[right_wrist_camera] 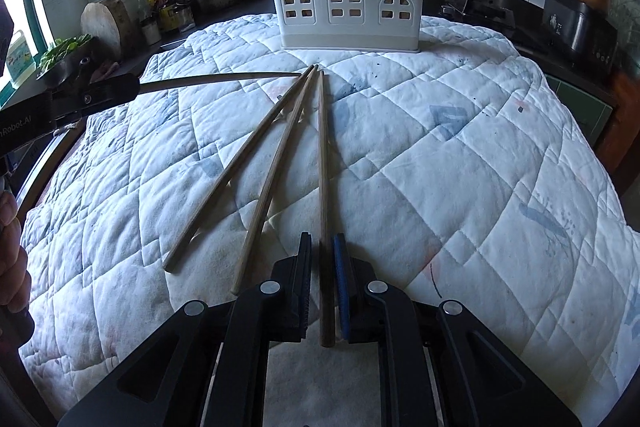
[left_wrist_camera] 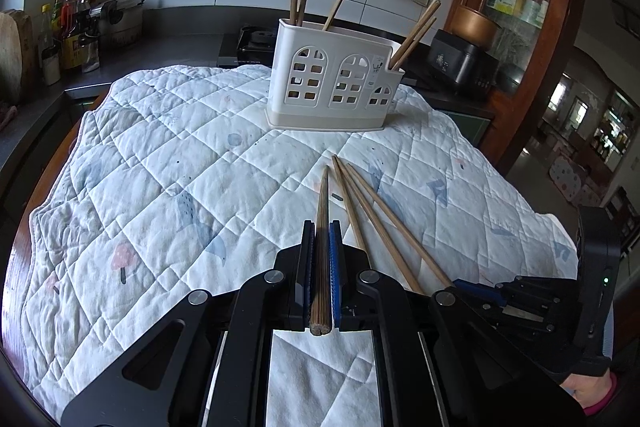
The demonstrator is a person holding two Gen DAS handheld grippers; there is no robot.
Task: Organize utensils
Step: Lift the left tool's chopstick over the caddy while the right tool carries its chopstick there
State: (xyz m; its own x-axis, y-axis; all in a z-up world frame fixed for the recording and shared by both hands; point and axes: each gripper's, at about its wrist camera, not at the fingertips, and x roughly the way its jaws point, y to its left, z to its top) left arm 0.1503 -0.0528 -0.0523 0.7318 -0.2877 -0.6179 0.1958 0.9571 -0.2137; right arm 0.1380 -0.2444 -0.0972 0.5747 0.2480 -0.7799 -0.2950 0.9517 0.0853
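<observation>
We've got the left gripper (left_wrist_camera: pixel 322 227) clenched on one chopstick (left_wrist_camera: pixel 322 203), tip pointing toward the holder (left_wrist_camera: pixel 332 83) at the far end of the quilt (left_wrist_camera: pixel 160 163). Five sticks already stand in the holder, so roughly half done by our count. Right gripper (right_wrist_camera: pixel 322 247) straddles another stick (right_wrist_camera: pixel 322 155) lying on the quilt, jaws not yet closed on it, w/ a gap on the left side. Two more (right_wrist_camera: pixel 256 163) lie just beside, still to go.
</observation>
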